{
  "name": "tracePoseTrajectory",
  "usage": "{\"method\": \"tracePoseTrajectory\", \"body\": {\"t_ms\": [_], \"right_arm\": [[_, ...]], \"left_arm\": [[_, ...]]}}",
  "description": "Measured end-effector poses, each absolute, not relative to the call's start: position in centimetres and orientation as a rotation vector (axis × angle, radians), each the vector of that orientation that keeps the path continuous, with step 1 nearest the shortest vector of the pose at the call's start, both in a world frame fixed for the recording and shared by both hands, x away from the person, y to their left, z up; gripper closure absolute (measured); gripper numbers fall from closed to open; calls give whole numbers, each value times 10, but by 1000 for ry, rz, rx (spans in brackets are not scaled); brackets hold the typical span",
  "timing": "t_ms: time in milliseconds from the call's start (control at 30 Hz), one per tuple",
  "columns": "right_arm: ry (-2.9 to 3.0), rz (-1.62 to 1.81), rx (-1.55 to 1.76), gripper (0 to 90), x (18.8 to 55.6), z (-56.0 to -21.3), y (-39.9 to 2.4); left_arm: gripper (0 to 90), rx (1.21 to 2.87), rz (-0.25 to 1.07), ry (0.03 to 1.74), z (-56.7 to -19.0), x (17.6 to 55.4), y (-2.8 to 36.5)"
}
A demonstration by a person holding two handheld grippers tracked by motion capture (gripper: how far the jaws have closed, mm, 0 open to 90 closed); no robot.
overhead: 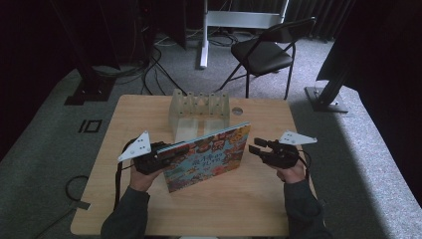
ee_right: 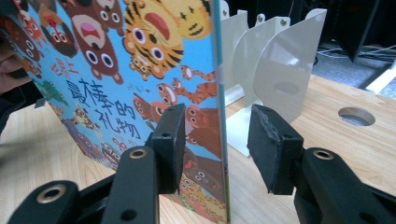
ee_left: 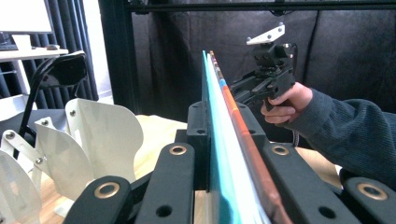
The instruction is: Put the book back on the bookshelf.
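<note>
Above the wooden table (overhead: pixel 249 199), a colourful picture book (overhead: pixel 206 159) stands on its lower edge, cover facing the person. At its left edge, the left gripper (overhead: pixel 171 152) is clamped on the book. At its right edge, the right gripper (overhead: pixel 255 145) has its 2 jaws apart, straddling that edge without pressing. Just behind stands a white divider rack (overhead: pixel 199 107); bare tabletop lies in front.
</note>
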State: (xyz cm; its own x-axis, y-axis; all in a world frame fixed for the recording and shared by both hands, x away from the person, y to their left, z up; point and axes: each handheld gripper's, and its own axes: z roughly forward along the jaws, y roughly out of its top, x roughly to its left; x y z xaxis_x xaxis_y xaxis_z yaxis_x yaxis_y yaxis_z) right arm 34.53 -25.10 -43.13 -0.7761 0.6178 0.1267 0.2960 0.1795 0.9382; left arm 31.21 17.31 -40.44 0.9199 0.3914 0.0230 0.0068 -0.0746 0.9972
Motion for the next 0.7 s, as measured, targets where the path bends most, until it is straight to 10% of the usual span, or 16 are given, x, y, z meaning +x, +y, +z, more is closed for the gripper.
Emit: {"method": "tracePoseTrajectory", "body": {"t_ms": [700], "right_arm": [[2187, 1533, 936, 547, 334, -452, -265]], "left_arm": [[777, 1602, 286, 281, -407, 315, 166]]}}
